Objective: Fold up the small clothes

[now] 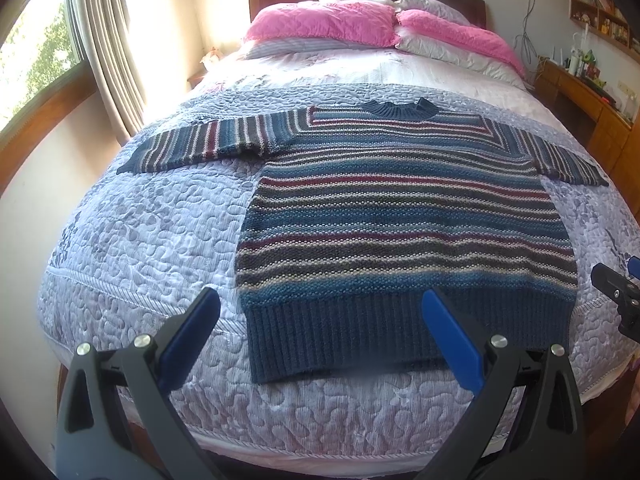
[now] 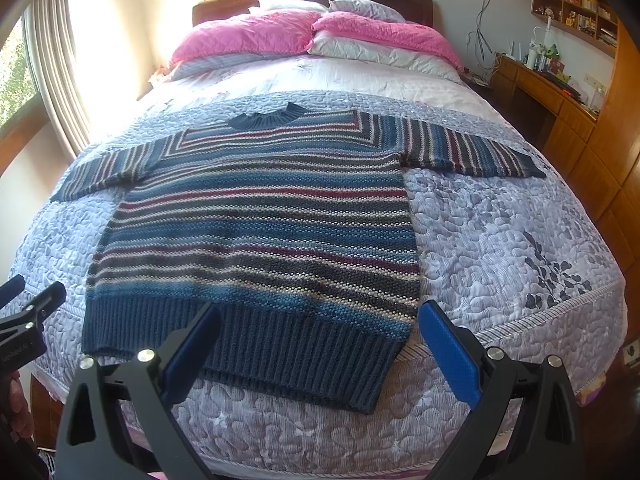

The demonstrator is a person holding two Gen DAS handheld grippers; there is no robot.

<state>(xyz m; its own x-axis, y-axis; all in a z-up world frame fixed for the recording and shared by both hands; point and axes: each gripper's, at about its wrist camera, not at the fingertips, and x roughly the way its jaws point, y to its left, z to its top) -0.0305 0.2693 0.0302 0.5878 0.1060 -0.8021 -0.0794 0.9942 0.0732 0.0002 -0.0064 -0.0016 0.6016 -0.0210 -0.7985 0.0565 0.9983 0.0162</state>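
Note:
A striped knit sweater (image 1: 404, 216) (image 2: 260, 232) in blue, grey, red and cream lies flat on the bed, collar toward the pillows, both sleeves spread sideways, ribbed navy hem nearest me. My left gripper (image 1: 322, 304) hovers open above the hem's left part, nothing between its blue pads. My right gripper (image 2: 320, 316) is open too, held over the hem's right part. Each gripper shows at the edge of the other's view: the right gripper (image 1: 618, 292) at the far right, the left gripper (image 2: 28, 304) at the far left.
The bed's lilac quilted cover (image 1: 140, 240) (image 2: 500, 240) surrounds the sweater. Pink and white pillows (image 1: 320, 24) (image 2: 248, 36) lie at the headboard. A curtained window (image 1: 44, 64) is on the left, a wooden desk with shelves (image 2: 552, 92) on the right.

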